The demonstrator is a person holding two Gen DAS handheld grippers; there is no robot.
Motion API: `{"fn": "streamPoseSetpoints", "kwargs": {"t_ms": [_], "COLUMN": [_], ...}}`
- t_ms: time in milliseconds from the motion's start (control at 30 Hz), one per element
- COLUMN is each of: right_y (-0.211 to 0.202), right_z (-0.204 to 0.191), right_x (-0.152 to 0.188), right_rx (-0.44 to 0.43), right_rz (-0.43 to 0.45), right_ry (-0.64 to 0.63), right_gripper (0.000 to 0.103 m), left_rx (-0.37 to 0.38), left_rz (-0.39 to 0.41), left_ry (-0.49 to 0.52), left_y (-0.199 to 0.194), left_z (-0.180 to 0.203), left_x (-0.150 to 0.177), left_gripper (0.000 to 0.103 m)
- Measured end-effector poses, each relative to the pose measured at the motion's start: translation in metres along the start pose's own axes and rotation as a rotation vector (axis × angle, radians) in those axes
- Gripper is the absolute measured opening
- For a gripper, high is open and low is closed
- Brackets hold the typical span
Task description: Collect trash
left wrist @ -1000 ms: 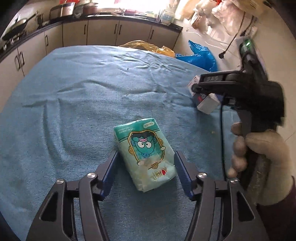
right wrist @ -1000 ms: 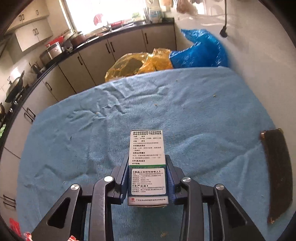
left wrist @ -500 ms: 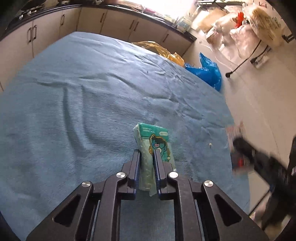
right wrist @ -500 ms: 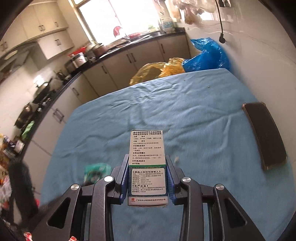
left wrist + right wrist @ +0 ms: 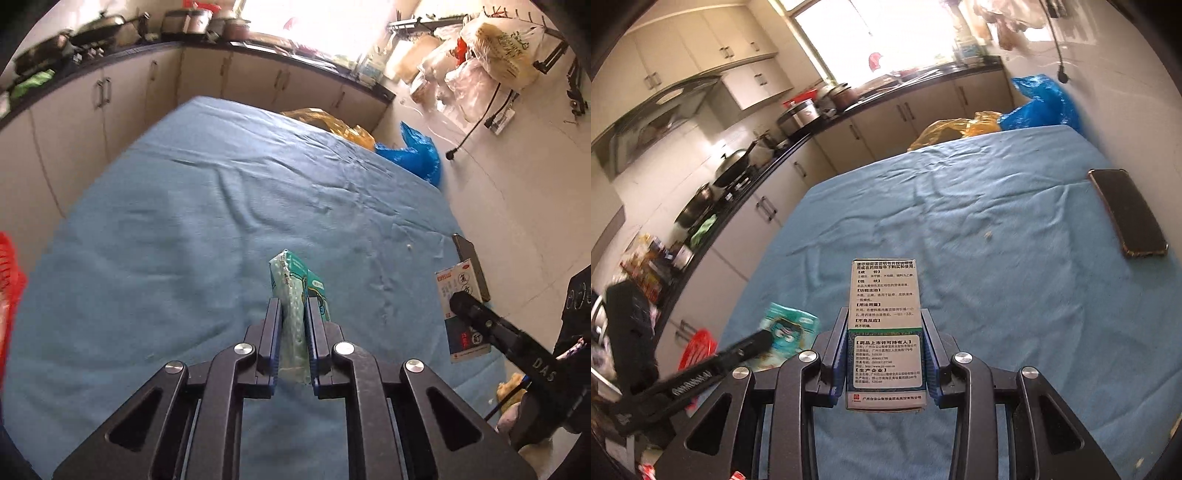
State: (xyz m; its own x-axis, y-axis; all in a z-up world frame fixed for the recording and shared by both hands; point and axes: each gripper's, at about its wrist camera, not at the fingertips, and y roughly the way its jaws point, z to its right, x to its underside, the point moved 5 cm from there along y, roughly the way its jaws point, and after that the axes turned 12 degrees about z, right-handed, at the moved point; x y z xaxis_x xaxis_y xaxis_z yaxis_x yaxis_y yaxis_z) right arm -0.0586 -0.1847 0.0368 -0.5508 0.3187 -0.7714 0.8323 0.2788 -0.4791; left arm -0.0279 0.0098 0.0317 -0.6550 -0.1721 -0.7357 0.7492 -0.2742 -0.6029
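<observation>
Left wrist: left gripper (image 5: pixel 293 317) clamps tissue pack (image 5: pixel 293 291); right gripper (image 5: pixel 885 343) clamps medicine box (image 5: pixel 885 328); red basket (image 5: pixel 698 349) at nine o'clock.

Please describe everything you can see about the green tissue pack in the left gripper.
The tissue pack is a soft plastic packet, mint green with a blue cartoon face, visible in the right wrist view. It looks squeezed thin and stands on edge between the fingers of the left gripper, which is shut on it. It is held above the blue cloth, touching nothing else.
</observation>
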Motion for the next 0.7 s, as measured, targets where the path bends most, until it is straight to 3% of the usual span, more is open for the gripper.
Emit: {"fn": "streamPoseSetpoints", "kwargs": {"t_ms": [300, 700], "right_y": [-0.002, -0.002], "right_z": [-0.021, -0.063], "right_x": [0.04, 0.065], "right_rx": [-0.073, -0.112], "right_rz": [-0.053, -0.066], "right_ry": [0.018, -0.064], "right_gripper": [0.038, 0.038], "left_rx": [-0.157, -0.27], "left_rz": [0.073, 0.165], "left_ry": [-0.004, 0.002], "left_y": [-0.05, -0.097], "left_z": [-0.043, -0.079], "left_x": [0.019, 0.025], "left_gripper": [0.012, 0.012]}}
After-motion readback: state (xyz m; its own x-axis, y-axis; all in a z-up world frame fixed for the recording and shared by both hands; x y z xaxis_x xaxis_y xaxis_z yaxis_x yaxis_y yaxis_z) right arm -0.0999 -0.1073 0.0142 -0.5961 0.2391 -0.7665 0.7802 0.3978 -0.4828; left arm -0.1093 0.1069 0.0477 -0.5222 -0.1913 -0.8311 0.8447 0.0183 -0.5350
